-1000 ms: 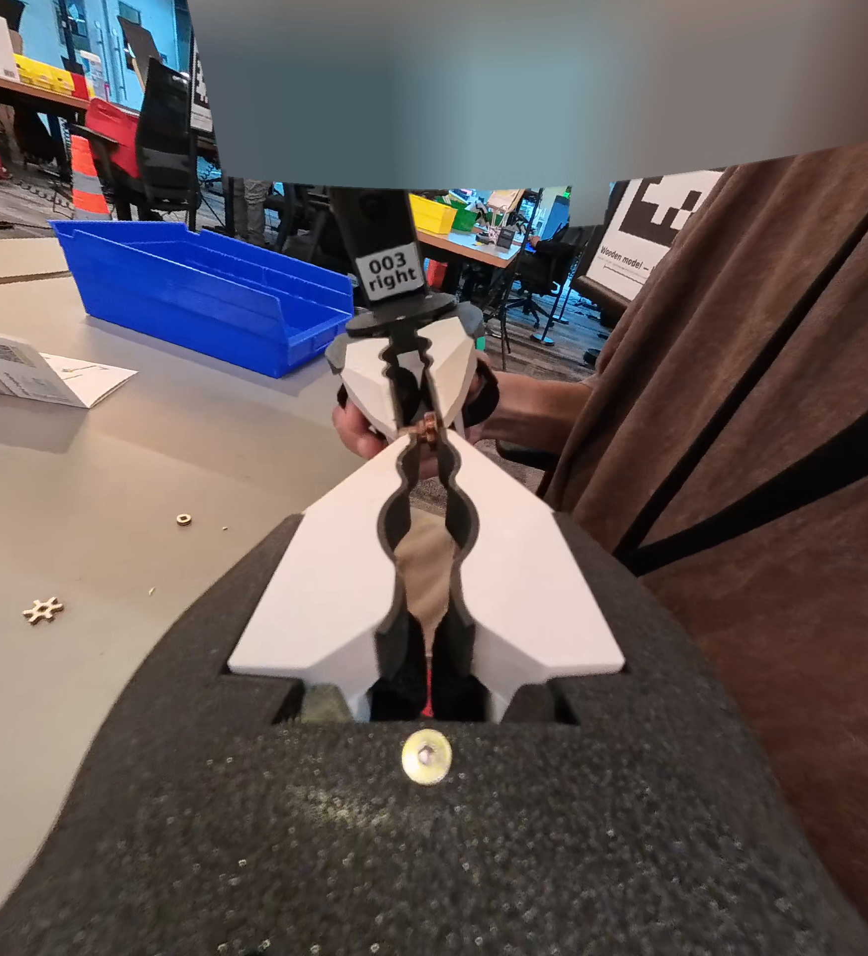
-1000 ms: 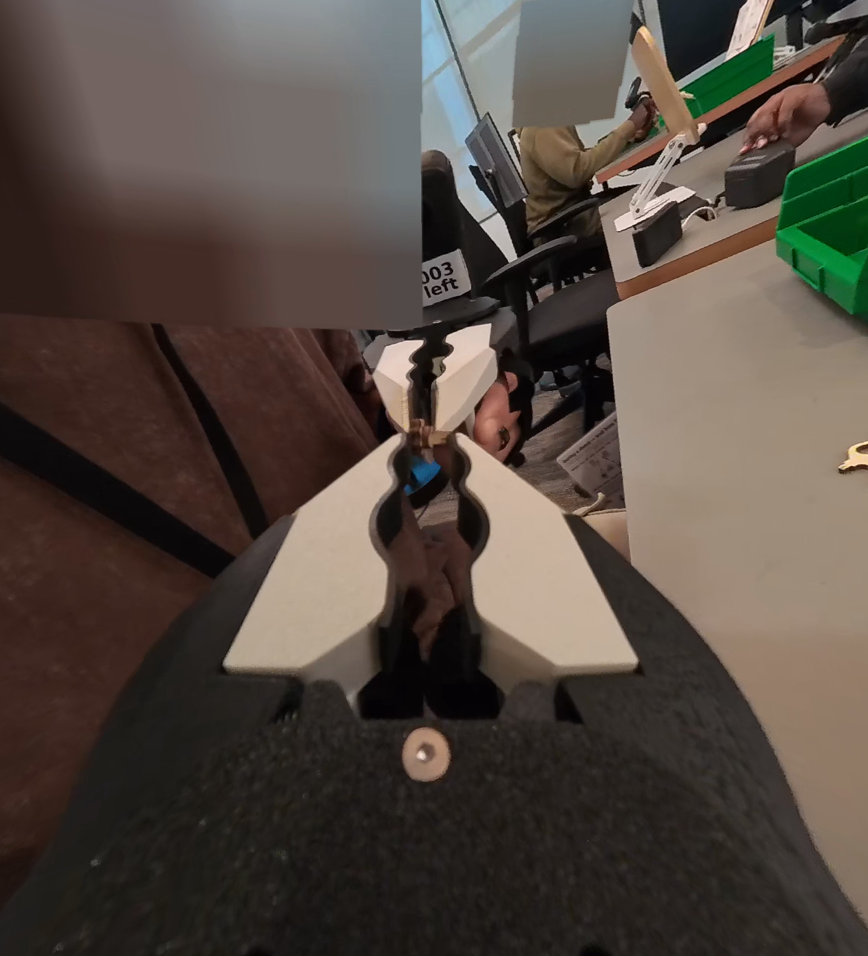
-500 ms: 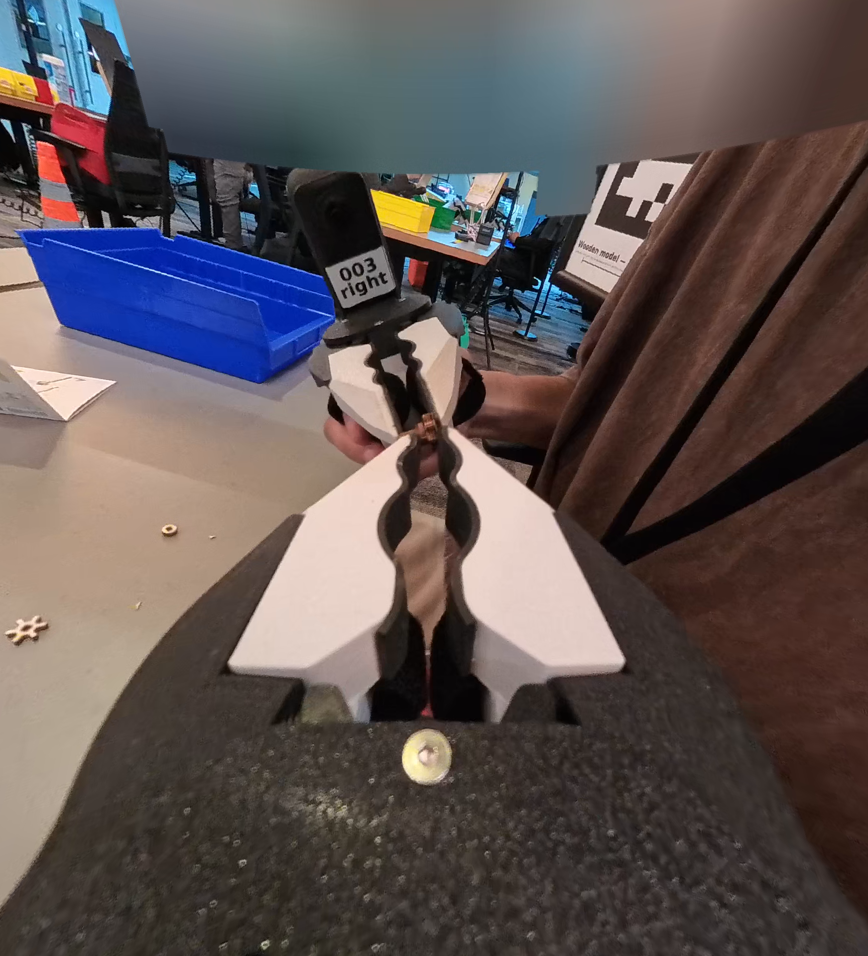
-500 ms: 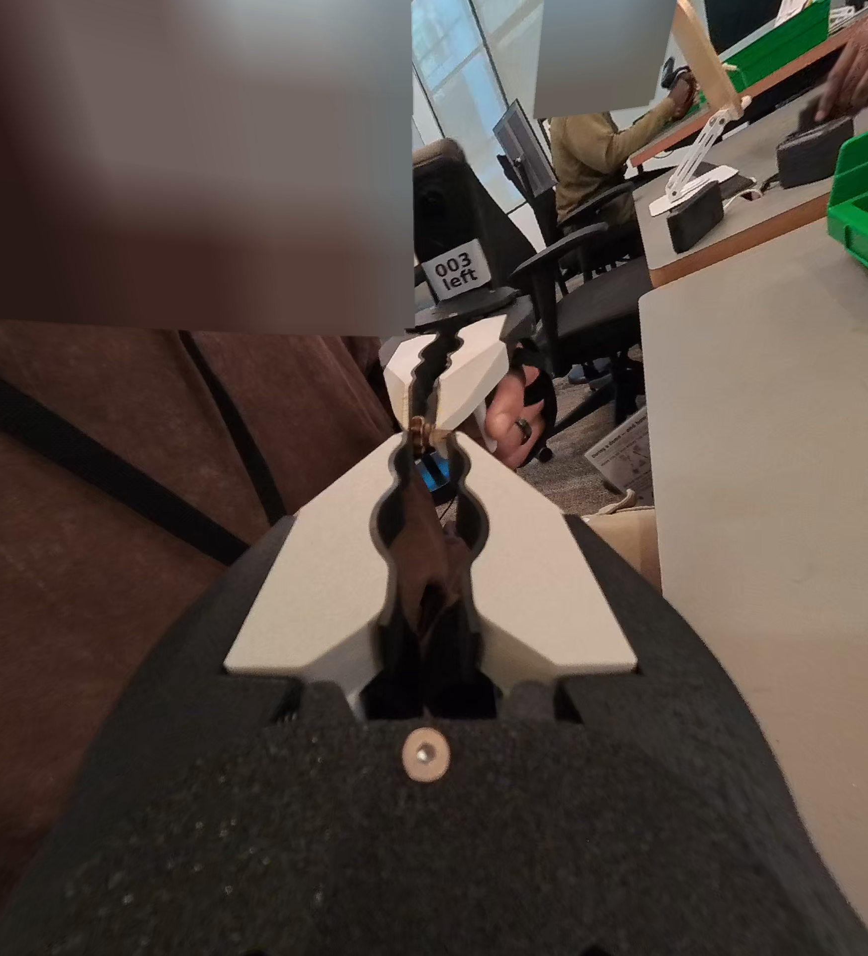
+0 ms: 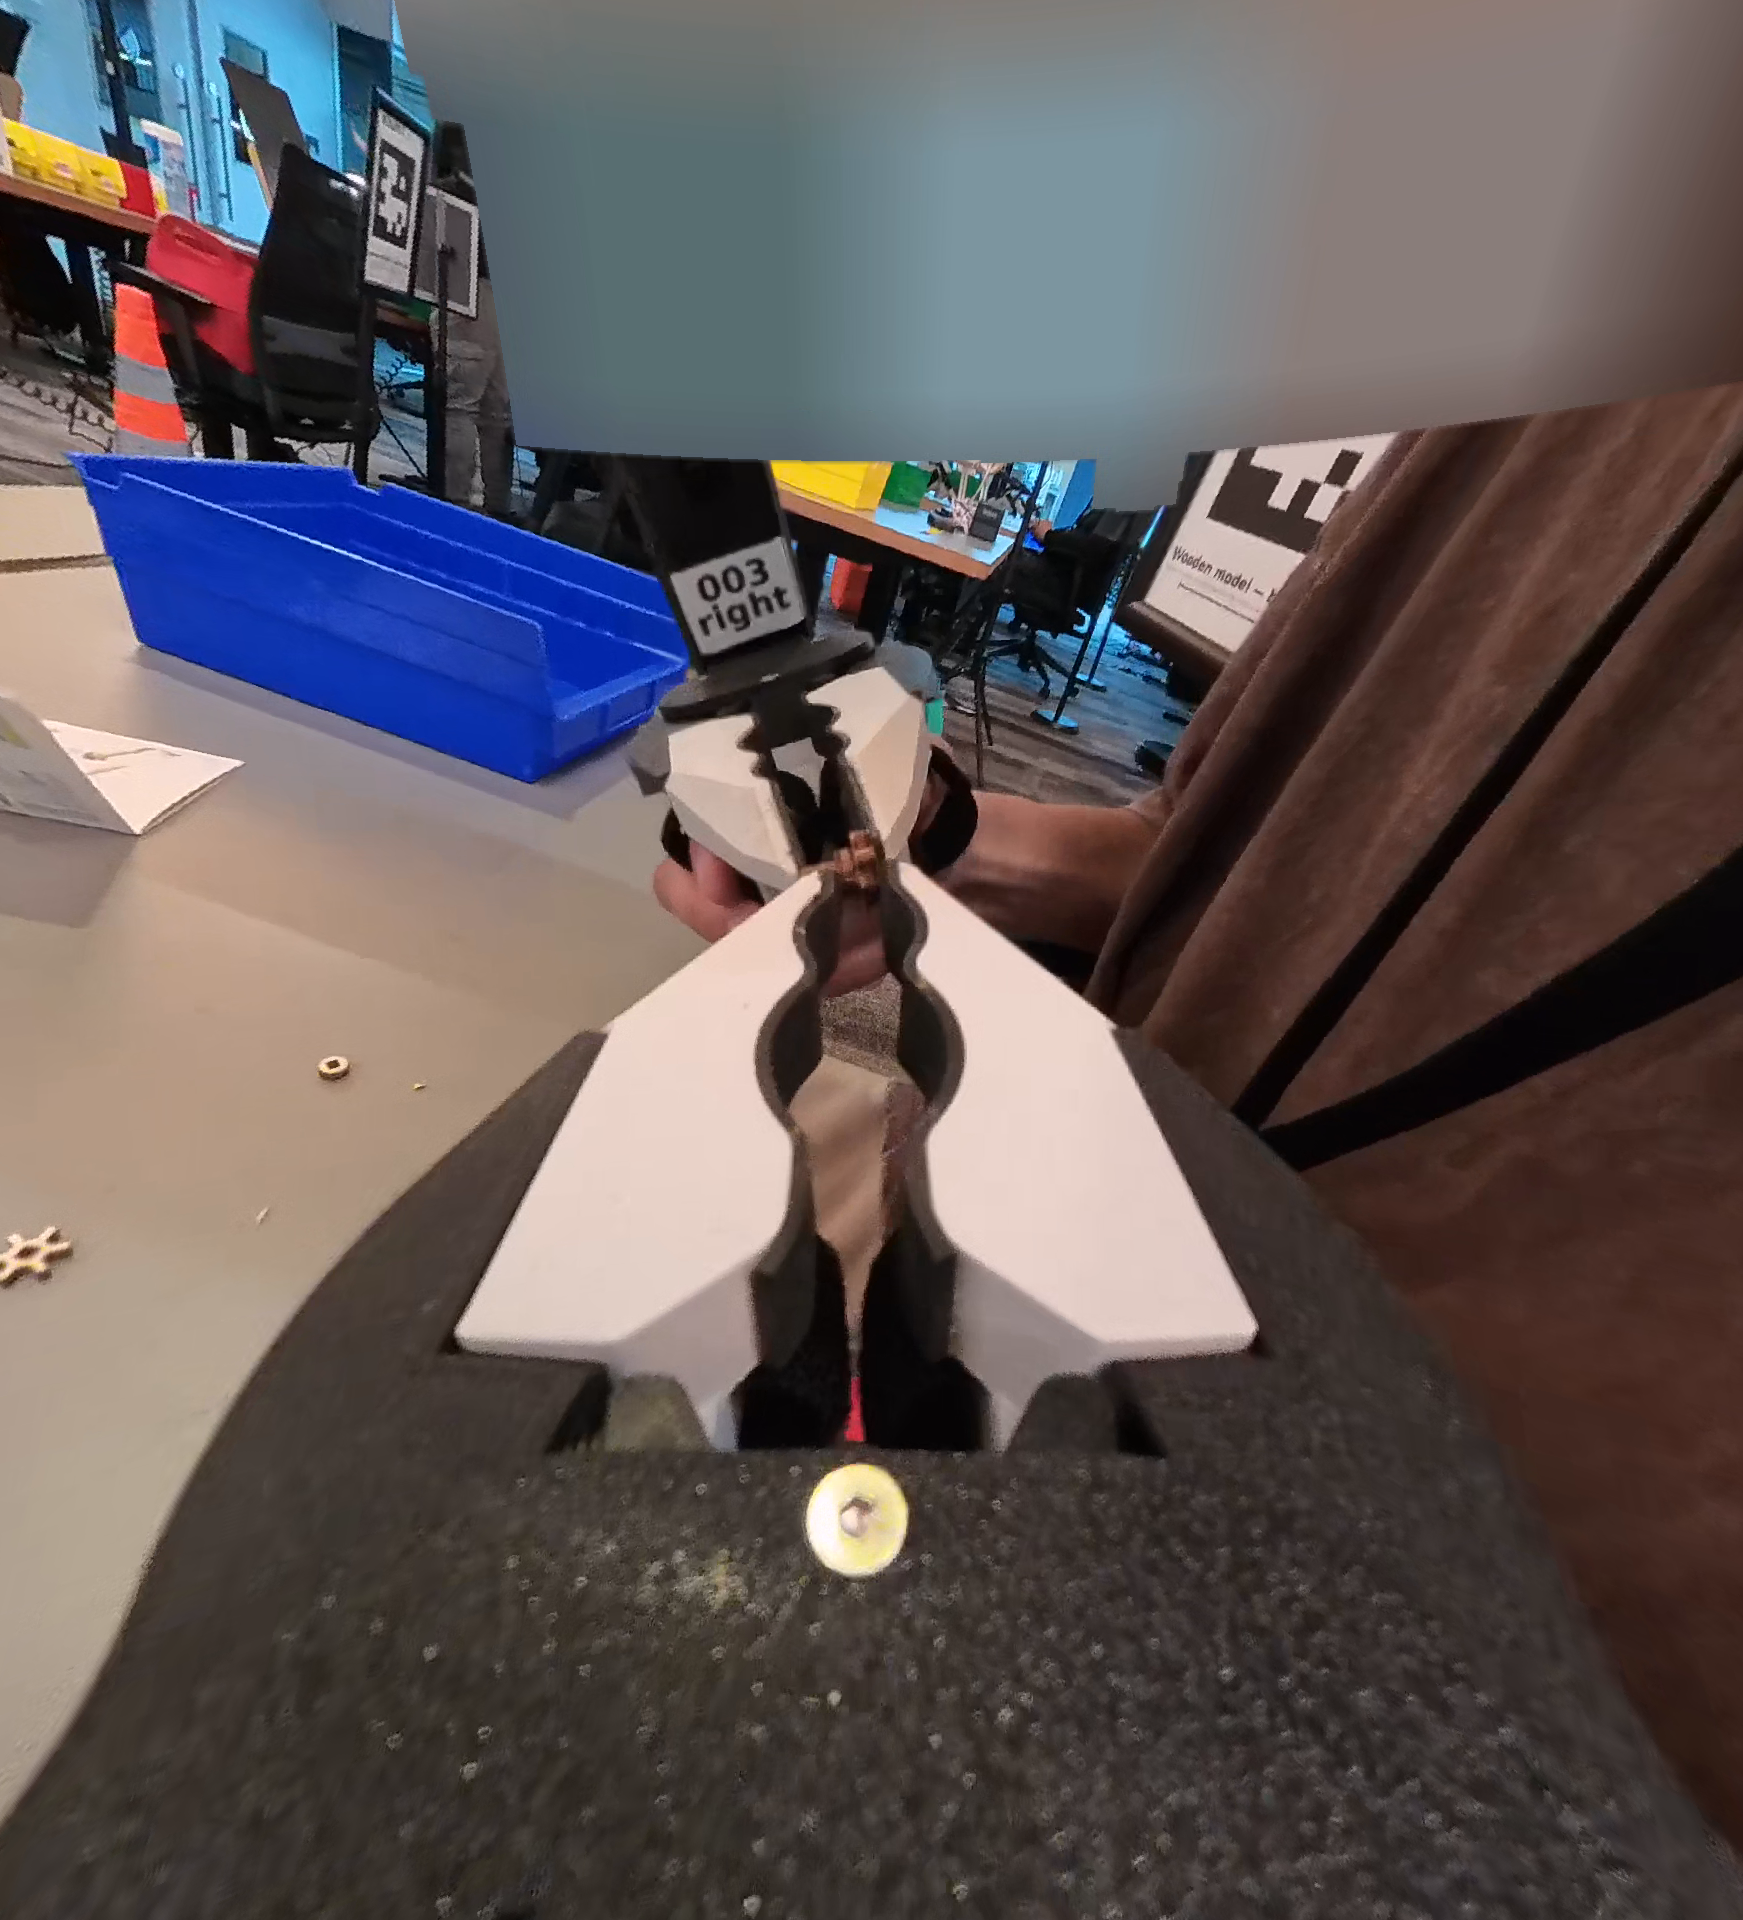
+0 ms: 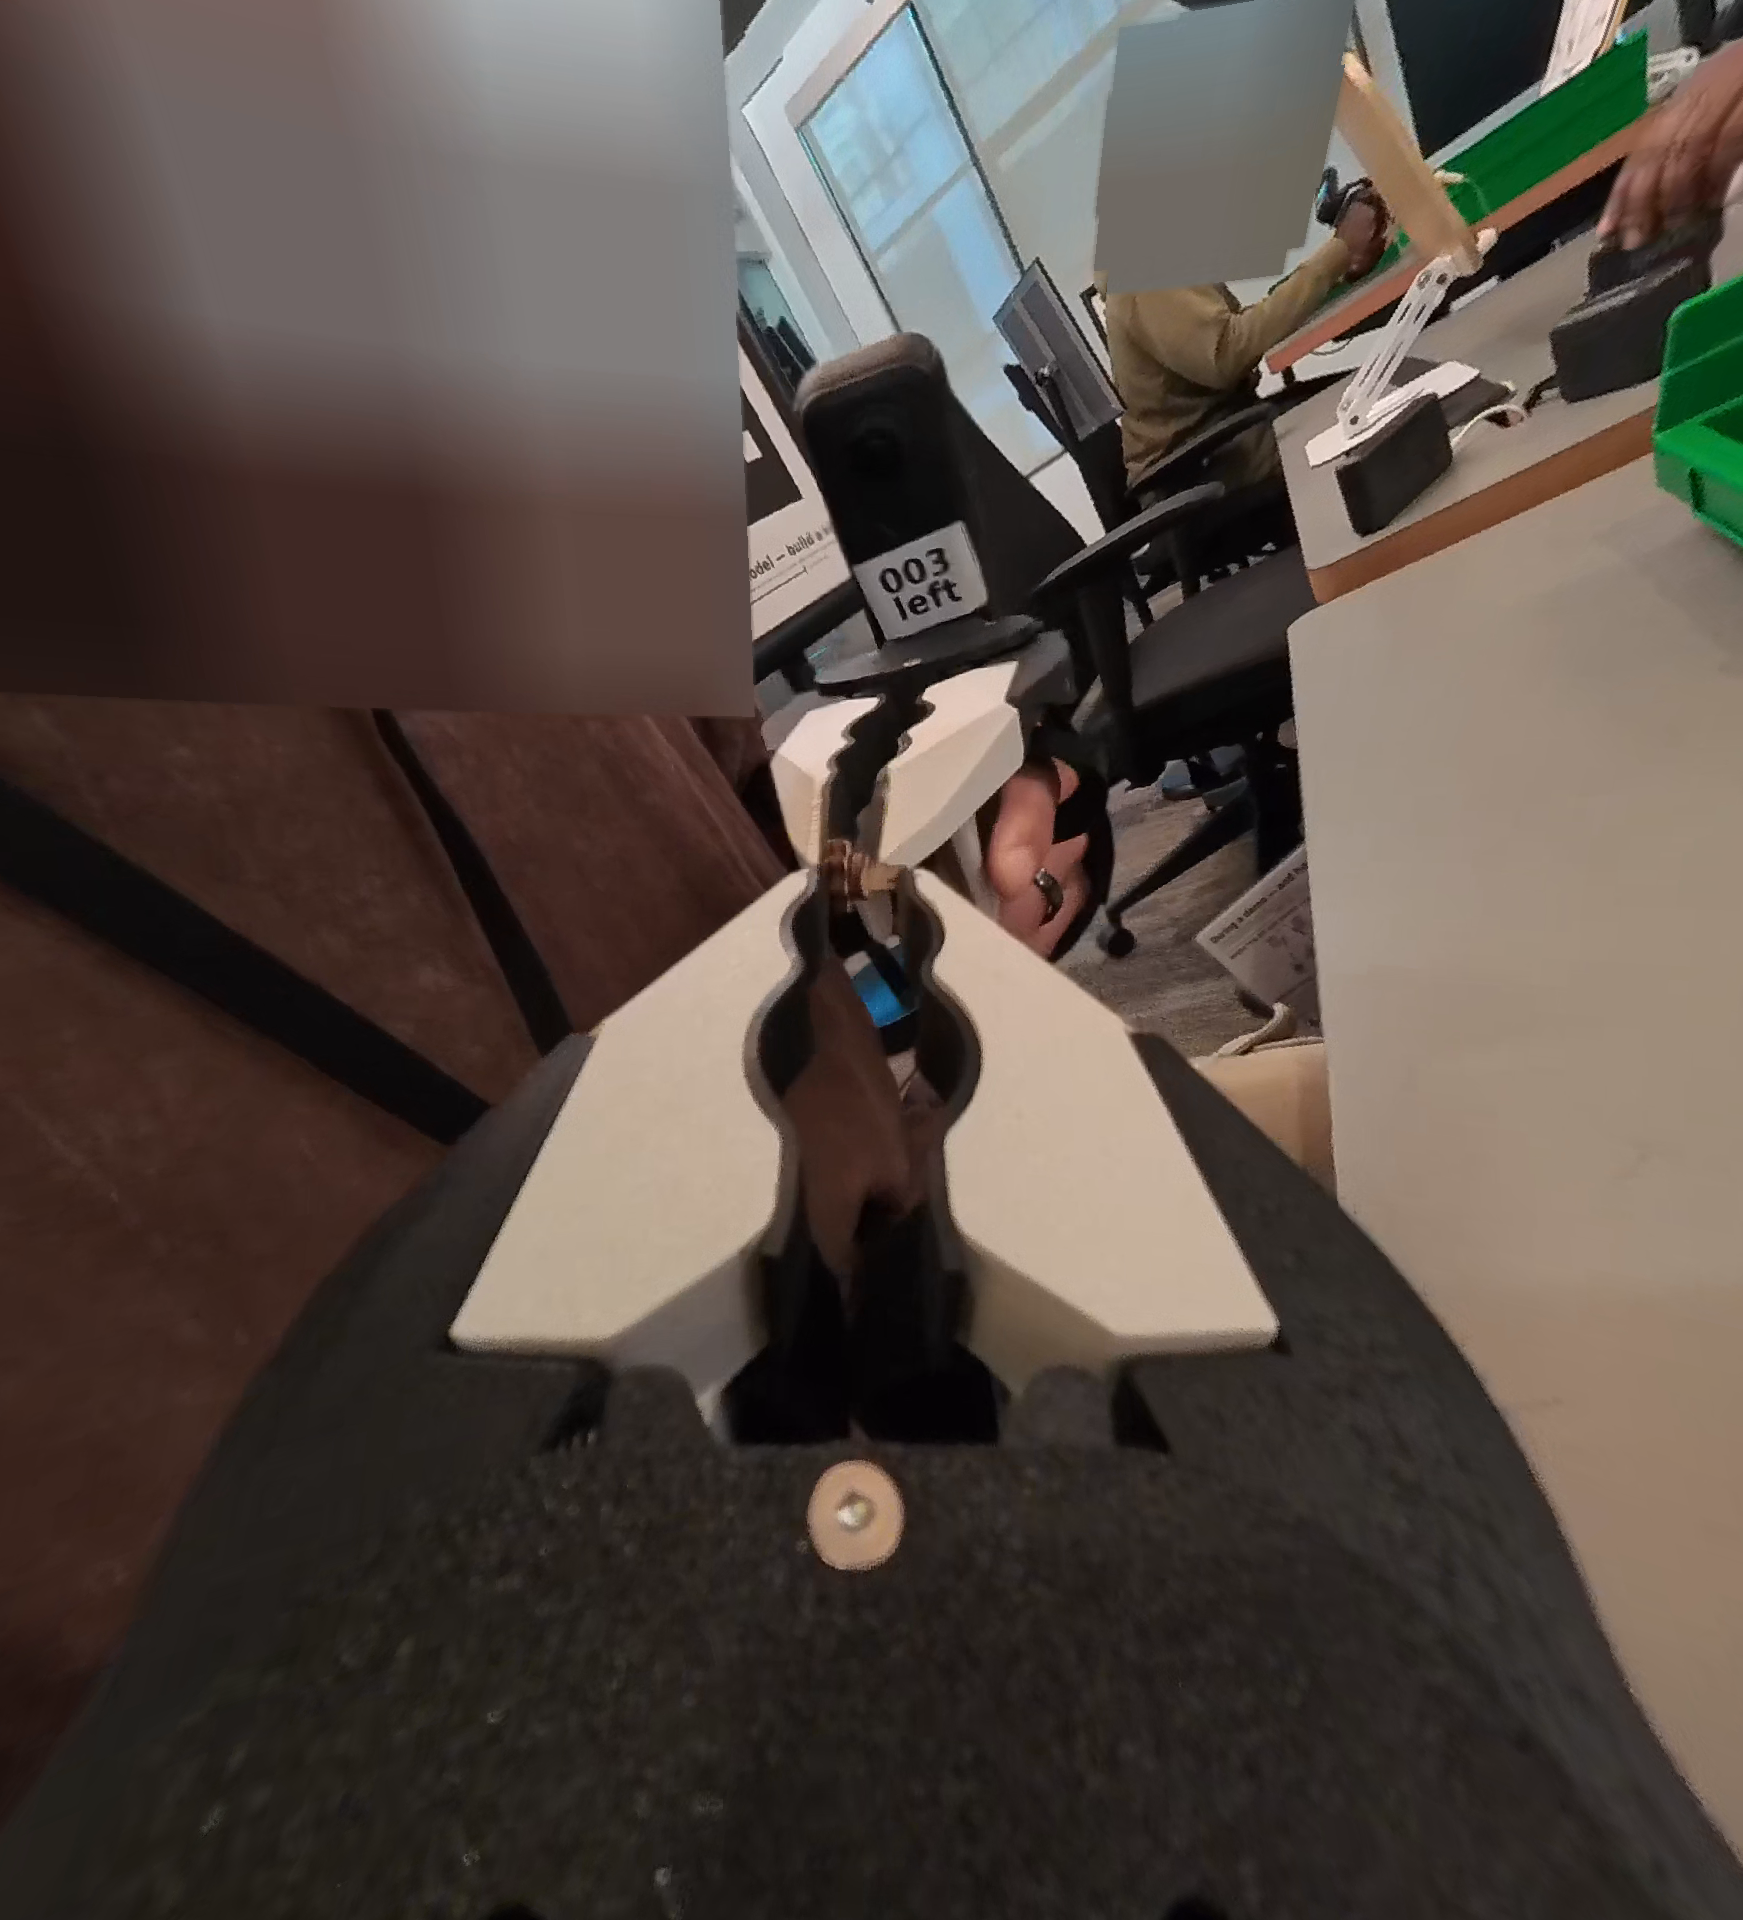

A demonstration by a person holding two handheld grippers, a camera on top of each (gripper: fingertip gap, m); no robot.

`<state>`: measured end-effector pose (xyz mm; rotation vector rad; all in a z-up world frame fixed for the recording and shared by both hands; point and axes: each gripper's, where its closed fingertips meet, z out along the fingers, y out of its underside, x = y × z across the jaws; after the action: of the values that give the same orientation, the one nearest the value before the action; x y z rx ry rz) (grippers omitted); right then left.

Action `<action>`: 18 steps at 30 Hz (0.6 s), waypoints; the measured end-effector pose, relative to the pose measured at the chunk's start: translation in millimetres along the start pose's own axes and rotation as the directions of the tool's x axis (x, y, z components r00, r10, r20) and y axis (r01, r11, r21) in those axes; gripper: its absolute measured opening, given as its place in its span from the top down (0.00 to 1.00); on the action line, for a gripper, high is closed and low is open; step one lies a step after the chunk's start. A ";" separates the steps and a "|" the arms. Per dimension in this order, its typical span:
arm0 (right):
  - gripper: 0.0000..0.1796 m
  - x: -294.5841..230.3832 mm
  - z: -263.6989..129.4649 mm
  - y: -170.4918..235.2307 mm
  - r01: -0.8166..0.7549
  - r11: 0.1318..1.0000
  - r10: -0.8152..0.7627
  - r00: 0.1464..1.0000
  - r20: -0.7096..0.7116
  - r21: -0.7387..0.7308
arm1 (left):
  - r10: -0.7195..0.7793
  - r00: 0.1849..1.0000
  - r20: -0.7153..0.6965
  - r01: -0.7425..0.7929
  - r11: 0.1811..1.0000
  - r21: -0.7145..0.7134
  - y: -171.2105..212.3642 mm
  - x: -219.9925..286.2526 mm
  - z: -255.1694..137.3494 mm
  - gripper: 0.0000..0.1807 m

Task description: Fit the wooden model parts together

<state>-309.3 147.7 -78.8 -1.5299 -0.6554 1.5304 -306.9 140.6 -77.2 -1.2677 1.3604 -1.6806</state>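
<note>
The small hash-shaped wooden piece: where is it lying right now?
In the left wrist view, the hash-shaped wooden piece lies flat on the grey table at far left, apart from the tiny ring beyond it and left of the left tool.

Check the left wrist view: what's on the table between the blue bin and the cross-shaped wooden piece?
A small wooden ring lies on the grey table between the blue bin and the cross-shaped piece, with a few specks nearby; otherwise bare.

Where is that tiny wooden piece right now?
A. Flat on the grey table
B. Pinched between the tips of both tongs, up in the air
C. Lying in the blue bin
B: the left tongs and right tongs meet tip to tip on the tiny wooden piece, off the table.
</note>
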 end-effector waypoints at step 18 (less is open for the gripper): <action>0.99 -2.1 -1.1 3.4 0.081 0.996 -0.081 0.996 -0.019 -0.036 | -0.047 0.999 0.024 0.047 0.999 -0.020 4.8 -7.3 2.4 0.88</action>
<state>-309.1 144.0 -80.8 -1.5248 -0.7278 1.4477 -302.6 145.0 -83.8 -1.3369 1.3471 -1.6821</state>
